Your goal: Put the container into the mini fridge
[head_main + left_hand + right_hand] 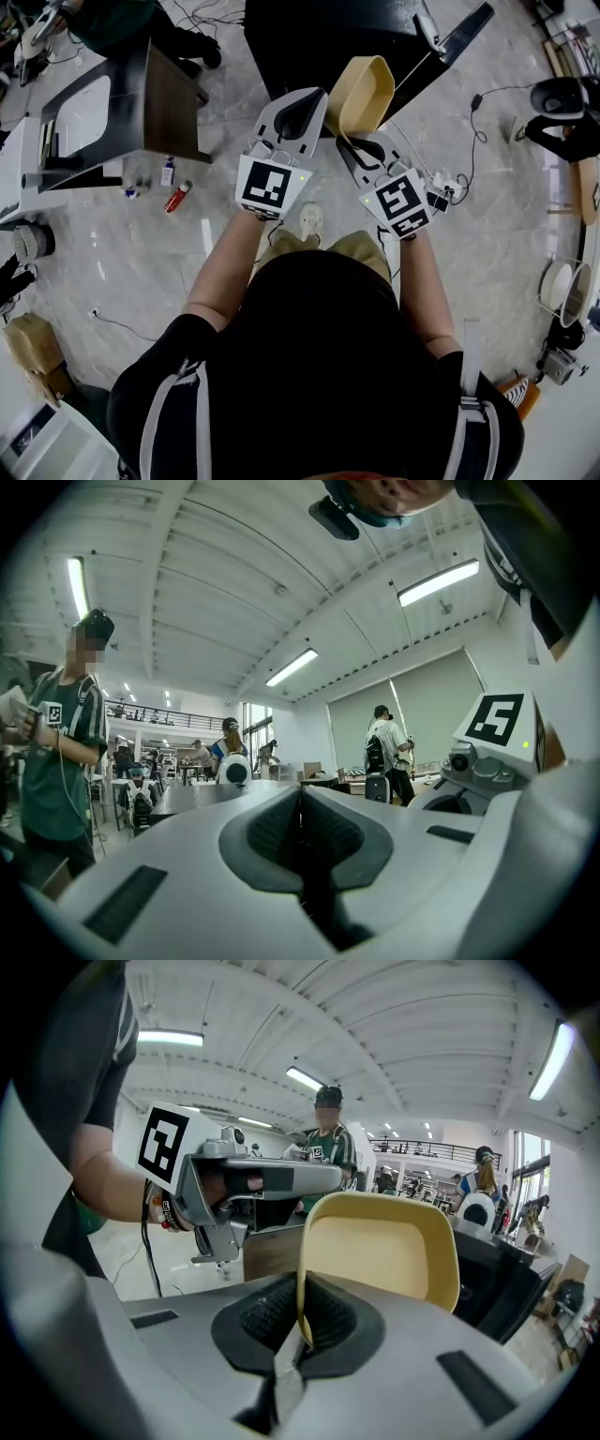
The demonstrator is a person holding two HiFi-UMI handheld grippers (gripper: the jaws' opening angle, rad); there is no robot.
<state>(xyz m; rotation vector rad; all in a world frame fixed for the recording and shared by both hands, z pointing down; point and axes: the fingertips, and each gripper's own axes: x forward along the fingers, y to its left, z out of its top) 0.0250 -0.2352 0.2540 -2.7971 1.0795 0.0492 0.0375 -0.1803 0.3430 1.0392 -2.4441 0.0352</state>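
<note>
The container (364, 92) is up in the air over the floor (487, 244), gripped by my right tongs (351, 148). They pinch one side wall at the rim. In the right gripper view, that thin tan wall (380, 1251) runs down between the pads, and the hollow of the tub opens to the right of them. The tub stands up past the tips, with its long axis carrying on along the tongs.

My left tongs (298, 111) hang just to the left, apart from the tub, pressed together with nothing between them.

Straight ahead and a little right sits a dark cabinet (319, 37) with a black door (461, 36) swung out. I take it for the mini fridge, though I cannot see inside. The right hand already has the load and is nearer the opening, so I judge the next move is a forward reach, leading with the tub's far end.
</note>
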